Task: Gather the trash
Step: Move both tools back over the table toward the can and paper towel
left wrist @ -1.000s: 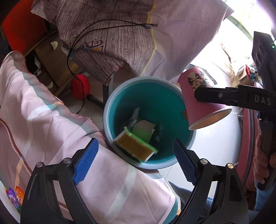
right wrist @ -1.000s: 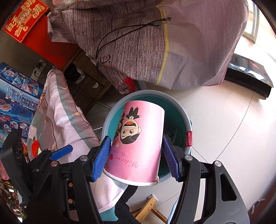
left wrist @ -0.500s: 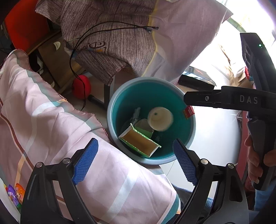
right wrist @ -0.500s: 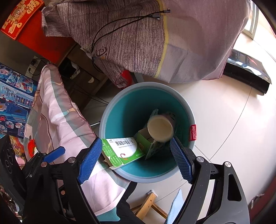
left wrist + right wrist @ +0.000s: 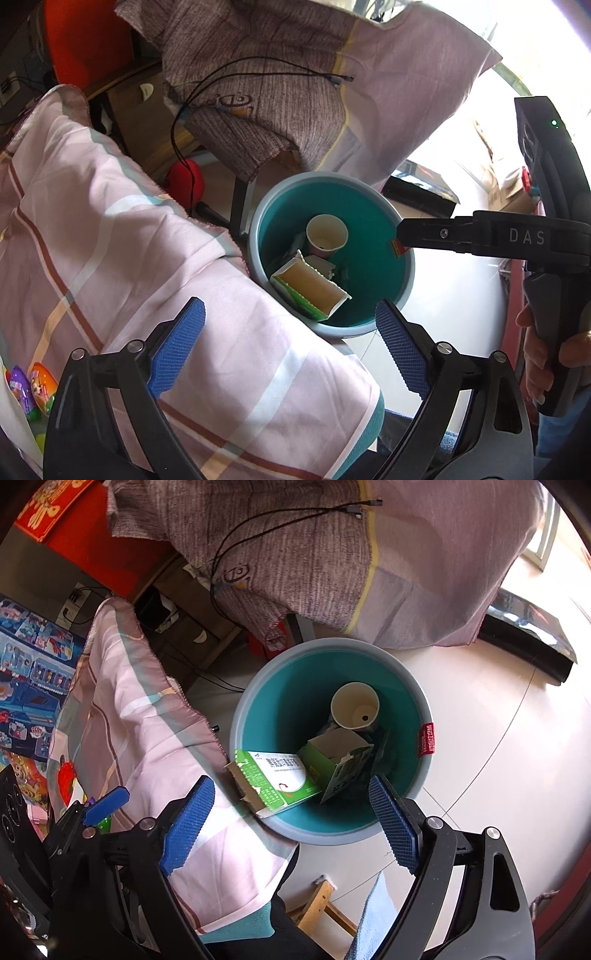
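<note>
A teal bin [image 5: 369, 221] stands on the pale floor beside the bed. In it a paper cup [image 5: 327, 232] sits mouth up, next to a torn green carton [image 5: 306, 288]. The right wrist view shows the same bin [image 5: 236, 720], the cup [image 5: 354, 705] and two green cartons [image 5: 273, 779]. My left gripper [image 5: 290, 310] hovers above the bin's near rim with its jaws opening and nothing between them. My right gripper [image 5: 290, 782] also hangs over the bin, jaws opening and empty. One of its black fingers [image 5: 443, 234] reaches in from the right, held by a hand [image 5: 535, 350].
A pink striped sheet [image 5: 110, 240] drapes over the bed edge left of the bin. Grey-pink cloth with a black cable [image 5: 258, 74] hangs behind it. A red ball [image 5: 184, 181] lies on the floor, a wooden stool [image 5: 317, 904] stands near me, and a black box [image 5: 528, 638] lies far right.
The pink cup left the right gripper and dropped into the bin, where it now rests mouth up. The right jaws spread wider. Both grippers drew back a little from the bin.
</note>
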Action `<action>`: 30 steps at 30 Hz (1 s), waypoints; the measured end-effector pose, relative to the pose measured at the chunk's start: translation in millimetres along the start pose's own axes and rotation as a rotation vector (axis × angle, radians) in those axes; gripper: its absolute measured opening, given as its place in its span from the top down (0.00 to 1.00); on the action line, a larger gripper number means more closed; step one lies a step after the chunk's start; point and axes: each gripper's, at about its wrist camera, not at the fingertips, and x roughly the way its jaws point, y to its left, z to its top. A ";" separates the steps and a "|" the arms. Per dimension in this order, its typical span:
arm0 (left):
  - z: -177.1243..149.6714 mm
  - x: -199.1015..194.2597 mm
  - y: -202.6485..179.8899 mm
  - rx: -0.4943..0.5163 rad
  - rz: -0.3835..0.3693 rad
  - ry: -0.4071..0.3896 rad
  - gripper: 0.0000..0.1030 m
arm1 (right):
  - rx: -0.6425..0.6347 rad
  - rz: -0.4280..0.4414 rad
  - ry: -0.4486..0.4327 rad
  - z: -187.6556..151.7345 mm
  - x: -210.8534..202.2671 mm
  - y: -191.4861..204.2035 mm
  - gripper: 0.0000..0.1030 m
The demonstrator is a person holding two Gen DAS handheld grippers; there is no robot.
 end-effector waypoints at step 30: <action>-193.2 -170.3 249.9 -0.506 0.273 -0.175 0.07 | -0.502 0.081 0.136 -93.6 54.0 304.0 0.15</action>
